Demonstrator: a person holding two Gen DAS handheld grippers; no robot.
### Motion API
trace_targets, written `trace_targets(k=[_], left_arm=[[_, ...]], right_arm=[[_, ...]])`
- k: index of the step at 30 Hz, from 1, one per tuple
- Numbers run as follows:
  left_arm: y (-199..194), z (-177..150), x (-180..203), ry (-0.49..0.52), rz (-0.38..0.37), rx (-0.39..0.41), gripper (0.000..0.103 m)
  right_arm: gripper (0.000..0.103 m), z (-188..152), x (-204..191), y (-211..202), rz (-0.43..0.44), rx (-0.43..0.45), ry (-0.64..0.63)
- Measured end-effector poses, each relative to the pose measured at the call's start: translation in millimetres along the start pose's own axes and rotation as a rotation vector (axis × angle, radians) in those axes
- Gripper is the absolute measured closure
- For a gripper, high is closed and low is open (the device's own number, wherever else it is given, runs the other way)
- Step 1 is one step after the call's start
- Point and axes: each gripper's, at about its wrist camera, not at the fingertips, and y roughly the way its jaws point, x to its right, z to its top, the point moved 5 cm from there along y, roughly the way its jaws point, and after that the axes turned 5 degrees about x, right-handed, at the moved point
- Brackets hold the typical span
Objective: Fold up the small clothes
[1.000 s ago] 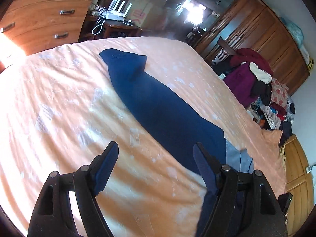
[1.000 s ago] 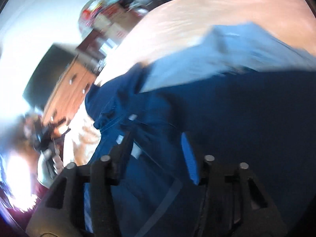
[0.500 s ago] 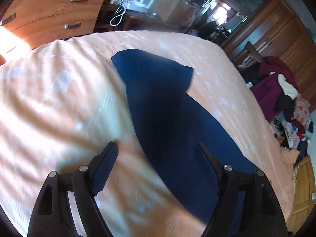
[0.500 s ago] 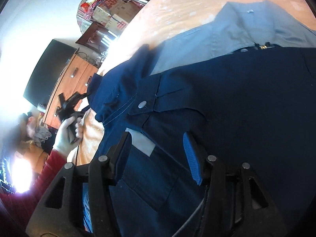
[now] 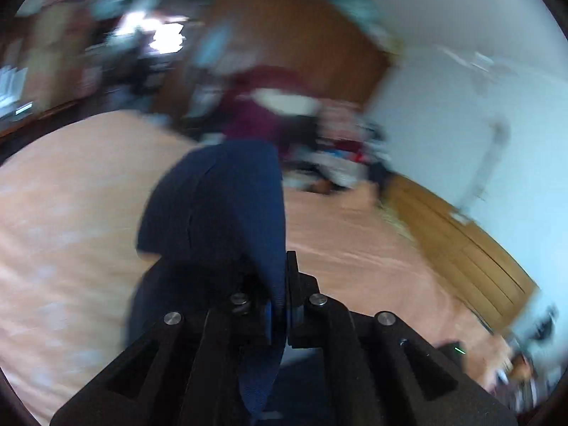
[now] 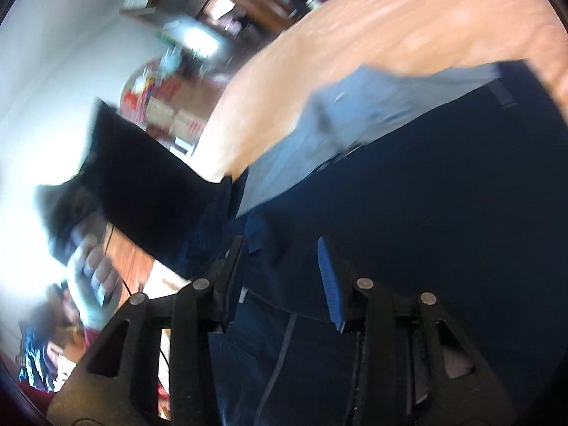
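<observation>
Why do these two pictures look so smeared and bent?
Left wrist view: the room streaks with motion blur, while the left claw and the navy sleeve it pinches look sharper. Right wrist view: softer blur, white glare along the left side, and the orange bedspread bulges from fisheye distortion.

- A wide bed (image 5: 355, 248) covered by a peach-orange patterned sheet (image 6: 408, 35) carried the work.
- A dark navy cloth garment (image 6: 443, 195) with a grey-blue lining panel (image 6: 355, 120) lay spread directly on the sheet.
</observation>
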Motion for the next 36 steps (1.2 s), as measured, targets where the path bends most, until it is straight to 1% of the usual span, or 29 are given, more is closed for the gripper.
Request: trace_targets(k=[1,2,3,4,5,6,7,9,10,11,13,15,16,18,19,20,22,23,24,28,29,30,31,32,33,34,35,36], left_arm=[[12,-9,35,0.025,-0.078,-0.019,0.09],[27,-25,69,0.038,-0.174,-0.062,0.061],[41,-45,94,0.044,-0.228,-0.111,0.03],[52,-66,108,0.044,-0.242,-0.153,0.023],[63,-91,116,0.04,-0.246,-0.206,0.023],[71,-117,115,0.03,-0.23,-0.264,0.023],[78,-146,104,0.006,-0.185,-0.328,0.023],[77,-183,76,-0.069,-0.087,-0.4,0.026],[71,-196,59,-0.115,-0.047,-0.423,0.026],[60,-205,39,-0.173,-0.002,-0.424,0.026],[36,-207,16,-0.215,0.055,-0.385,0.026],[6,-207,-3,-0.248,0.115,-0.326,0.025],[-6,-205,-15,-0.277,0.141,-0.298,0.025],[-21,-203,-37,-0.311,0.189,-0.284,0.025],[-30,-203,-43,-0.32,0.204,-0.278,0.025],[-35,-201,-48,-0.329,0.211,-0.27,0.025],[-44,-200,-50,-0.336,0.213,-0.262,0.025],[-44,-202,-50,-0.341,0.211,-0.262,0.025],[-49,-199,-58,-0.342,0.208,-0.264,0.025],[-49,-204,-58,-0.336,0.192,-0.281,0.025],[-47,-208,-59,-0.333,0.197,-0.29,0.025],[-42,-211,-56,-0.331,0.208,-0.296,0.025],[-40,-213,-56,-0.332,0.222,-0.303,0.025],[-38,-218,-59,-0.341,0.239,-0.308,0.025],[-40,-220,-62,-0.35,0.244,-0.309,0.025],[-43,-225,-66,-0.365,0.255,-0.312,0.025],[-46,-228,-70,-0.373,0.265,-0.312,0.025],[-48,-232,-74,-0.385,0.276,-0.313,0.025]], right_arm=[[0.06,3,5,-9,0.0,0.011,0.003],[0.051,5,14,-21,-0.005,0.02,0.016],[0.037,7,26,-34,-0.014,0.033,0.041],[0.034,9,37,-45,-0.02,0.044,0.065],[0.033,9,47,-53,-0.026,0.052,0.085],[0.033,9,60,-63,-0.036,0.059,0.112],[0.033,8,69,-68,-0.036,0.06,0.129],[0.033,8,88,-73,-0.052,0.054,0.152],[0.033,8,94,-71,-0.049,0.043,0.159],[0.033,11,100,-66,-0.037,0.022,0.169],[0.033,15,108,-59,-0.02,0.005,0.207],[0.033,22,118,-56,0.0,0.002,0.266],[0.033,25,119,-57,-0.007,0.006,0.264],[0.033,27,120,-62,-0.033,0.014,0.252],[0.033,25,121,-68,-0.026,0.016,0.26],[0.032,23,127,-71,-0.022,0.015,0.286],[0.032,19,140,-74,0.013,0.01,0.384],[0.032,18,143,-76,0.014,0.011,0.41],[0.032,16,148,-76,0.003,0.01,0.434],[0.033,14,158,-61,-0.023,-0.03,0.452],[0.036,14,155,-58,-0.034,-0.045,0.436],[0.056,16,147,-54,-0.034,-0.058,0.403],[0.07,17,140,-52,-0.023,-0.068,0.376],[0.094,17,132,-49,-0.03,-0.082,0.341],[0.096,19,124,-47,-0.039,-0.089,0.301],[0.097,22,119,-48,-0.041,-0.085,0.269],[0.098,28,110,-49,-0.037,-0.072,0.232],[0.099,42,96,-55,-0.02,-0.042,0.18]])
